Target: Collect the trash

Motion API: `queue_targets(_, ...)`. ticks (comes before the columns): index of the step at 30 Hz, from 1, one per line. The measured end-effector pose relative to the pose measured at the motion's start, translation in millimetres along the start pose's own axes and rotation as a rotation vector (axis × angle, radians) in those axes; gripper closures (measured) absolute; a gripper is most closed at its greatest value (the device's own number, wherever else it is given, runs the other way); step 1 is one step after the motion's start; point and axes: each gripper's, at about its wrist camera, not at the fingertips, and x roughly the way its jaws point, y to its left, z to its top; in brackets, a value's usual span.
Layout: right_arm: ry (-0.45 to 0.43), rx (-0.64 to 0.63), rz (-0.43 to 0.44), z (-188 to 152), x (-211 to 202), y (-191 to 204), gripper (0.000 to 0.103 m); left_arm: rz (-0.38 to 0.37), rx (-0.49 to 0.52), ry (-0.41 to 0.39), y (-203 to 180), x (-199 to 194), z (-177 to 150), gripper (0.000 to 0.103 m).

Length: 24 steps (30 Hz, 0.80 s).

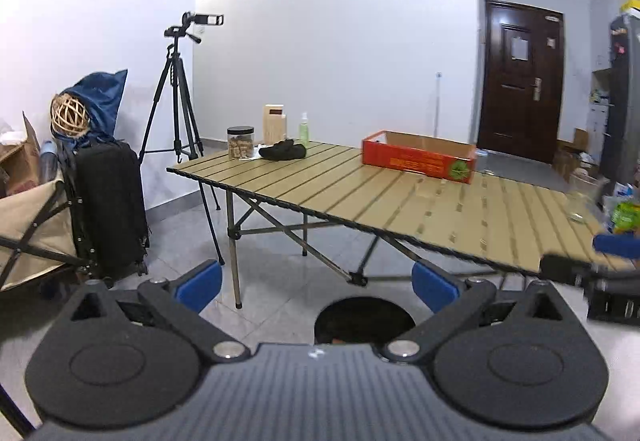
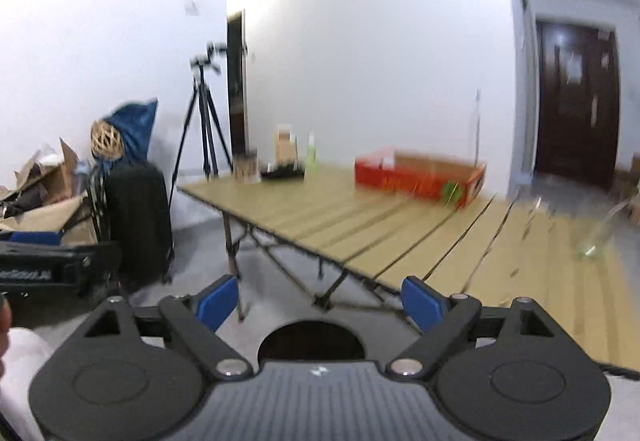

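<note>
— Both grippers sit closest: the left gripper [image 1: 318, 287] and the right gripper [image 2: 320, 303] have their blue pads spread wide with nothing between them, presumably readied for a grab.

— And the trash?

— Hard to pin down. Something green and crumpled [image 1: 626, 217] lies at the far right of the slatted folding table [image 1: 360, 193], next to a clear plastic container [image 1: 584, 193] (too blurred to name). The right view is smeared.

— Anything else on the table?

— A shallow red cardboard box [image 1: 420, 157], open-topped, possibly the collecting bin; a black-lidded jar [image 1: 240, 143], a dark cloth [image 1: 283, 151] and a green spray bottle [image 1: 304, 129] at the far end.
</note>
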Motion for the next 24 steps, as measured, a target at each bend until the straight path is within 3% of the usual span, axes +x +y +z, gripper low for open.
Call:
queue_targets(3,-0.007,0.006,0.008,-13.3,-43.6,6.8,0.012,0.010,0.009,0.016,-2.4,-39.3,-20.2,0.000)
queue_targets(6,-0.031,-0.015,0.005,-31.1,-81.8,19.0,0.001,0.007,0.019,0.027,-6.7,-71.9,-43.1,0.000)
queue_targets(11,-0.028,0.006,0.008,-62.3,-125.3,36.8,0.000,0.027,0.006,-0.006,-4.9,-115.4,-66.1,0.000)
queue_targets(16,-0.015,0.024,0.032,-77.7,-140.5,49.3,0.000,0.036,0.000,-0.017,1.3,-137.1,-77.6,0.000)
queue_targets(24,-0.023,0.034,0.019,-84.2,-145.4,53.5,0.000,0.033,0.011,-0.023,4.2,-140.1,-82.8,0.000)
